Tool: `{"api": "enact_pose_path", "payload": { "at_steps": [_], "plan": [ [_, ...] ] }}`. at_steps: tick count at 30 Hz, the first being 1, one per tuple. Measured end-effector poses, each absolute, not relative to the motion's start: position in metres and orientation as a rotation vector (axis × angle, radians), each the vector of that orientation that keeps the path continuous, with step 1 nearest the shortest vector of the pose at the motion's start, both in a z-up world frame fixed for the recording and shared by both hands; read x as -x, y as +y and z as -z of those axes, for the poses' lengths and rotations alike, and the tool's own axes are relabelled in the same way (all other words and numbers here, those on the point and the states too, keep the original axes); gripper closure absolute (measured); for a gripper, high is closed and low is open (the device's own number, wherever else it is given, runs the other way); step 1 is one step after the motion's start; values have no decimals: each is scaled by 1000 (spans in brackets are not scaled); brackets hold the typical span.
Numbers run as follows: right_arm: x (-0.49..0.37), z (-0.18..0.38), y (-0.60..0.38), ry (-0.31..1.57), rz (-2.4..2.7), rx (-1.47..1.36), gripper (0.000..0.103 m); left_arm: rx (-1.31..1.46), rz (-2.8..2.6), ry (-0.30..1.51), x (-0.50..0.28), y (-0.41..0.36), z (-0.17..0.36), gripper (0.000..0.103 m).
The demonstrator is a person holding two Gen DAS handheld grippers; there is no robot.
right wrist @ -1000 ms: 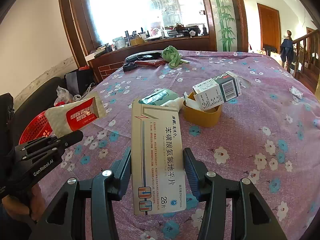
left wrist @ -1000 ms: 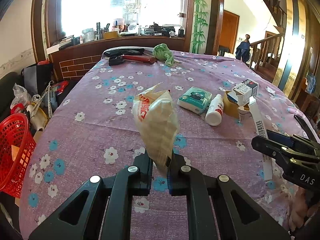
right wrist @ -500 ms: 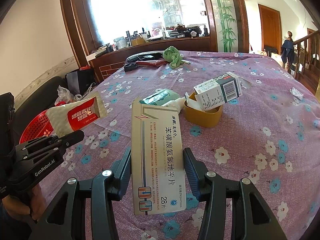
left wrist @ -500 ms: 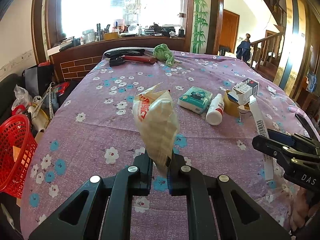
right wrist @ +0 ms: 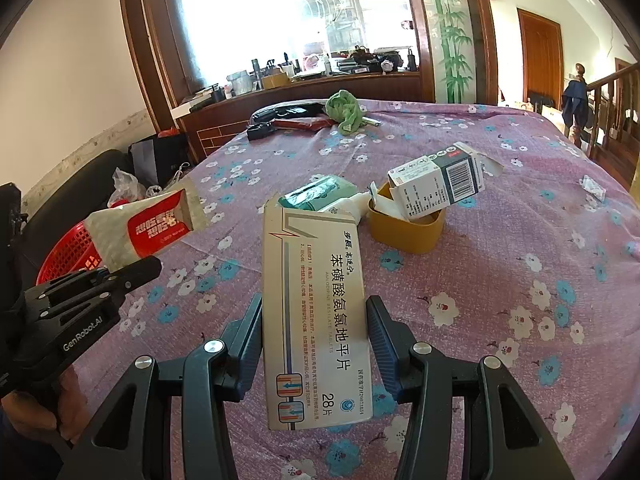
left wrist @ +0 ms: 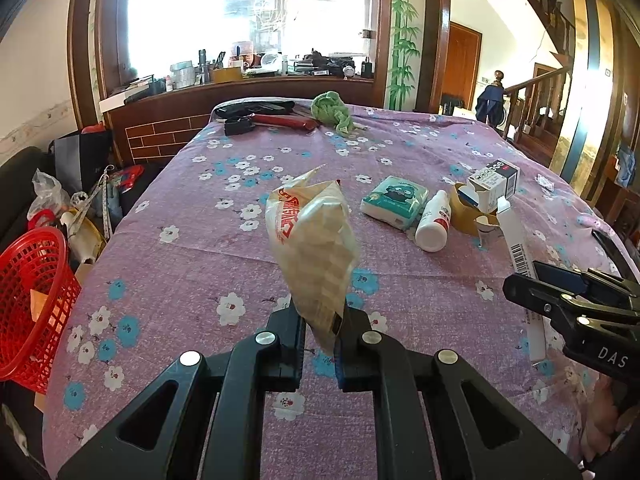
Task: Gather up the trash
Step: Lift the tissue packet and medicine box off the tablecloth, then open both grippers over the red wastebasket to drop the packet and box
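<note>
We hold two pieces of trash, both lifted clear of the purple flowered cloth (left wrist: 192, 264). The left gripper (left wrist: 320, 322) is clenched on the bottom corner of a crinkled snack wrapper (left wrist: 312, 240), which stands upright above the fingers; its red print is only partly legible from this side. The right gripper (right wrist: 314, 328) clamps a flat tablet box (right wrist: 316, 312) by its long edges, face toward the camera. The box's lower end hangs below the fingers and hides the cloth beneath it.

From the right wrist view the wrapper (right wrist: 148, 228) appears side-on at the left, with the left gripper (right wrist: 120, 276) below it and part of a hand (right wrist: 68, 404) at the frame edge. From the left wrist view the right gripper (left wrist: 560, 292) is cut off at the right edge, and the box (left wrist: 516, 240) shows only as a thin white strip with a barcode.

Further out on the cloth: a tissue pack (left wrist: 394, 202), a white bottle (left wrist: 434, 220) lying just beside it, a tape roll (right wrist: 404, 232) with an opened small carton (right wrist: 440, 184) tilted in it. The tissue pack is largely hidden behind the tablet box in the right view.

A red basket (left wrist: 32, 300) sits off the table's left edge, partly cut by the frame; its contents are hard to make out. The cloth between the grippers and that edge lies bare. At the far end: a green rag (left wrist: 330, 110) and dark items we cannot identify.
</note>
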State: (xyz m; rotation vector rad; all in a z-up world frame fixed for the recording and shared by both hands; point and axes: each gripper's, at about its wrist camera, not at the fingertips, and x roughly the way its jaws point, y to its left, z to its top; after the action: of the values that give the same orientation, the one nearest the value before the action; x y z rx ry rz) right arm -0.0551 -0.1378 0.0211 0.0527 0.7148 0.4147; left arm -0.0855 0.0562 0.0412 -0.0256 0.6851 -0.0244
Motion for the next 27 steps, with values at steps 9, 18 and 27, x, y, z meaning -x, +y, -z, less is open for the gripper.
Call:
{"api": "enact_pose_path", "payload": {
  "at_steps": [9, 18, 27],
  "plan": [
    [52, -18, -123, 778, -453, -59, 49, 44, 7, 652, 95, 71, -52, 92],
    [49, -42, -89, 794, -567, -63, 49, 103, -50, 599, 111, 112, -73, 92],
    [42, -77, -6, 779, -747, -25, 49, 196, -195, 531, 139, 201, -102, 92]
  ]
}}
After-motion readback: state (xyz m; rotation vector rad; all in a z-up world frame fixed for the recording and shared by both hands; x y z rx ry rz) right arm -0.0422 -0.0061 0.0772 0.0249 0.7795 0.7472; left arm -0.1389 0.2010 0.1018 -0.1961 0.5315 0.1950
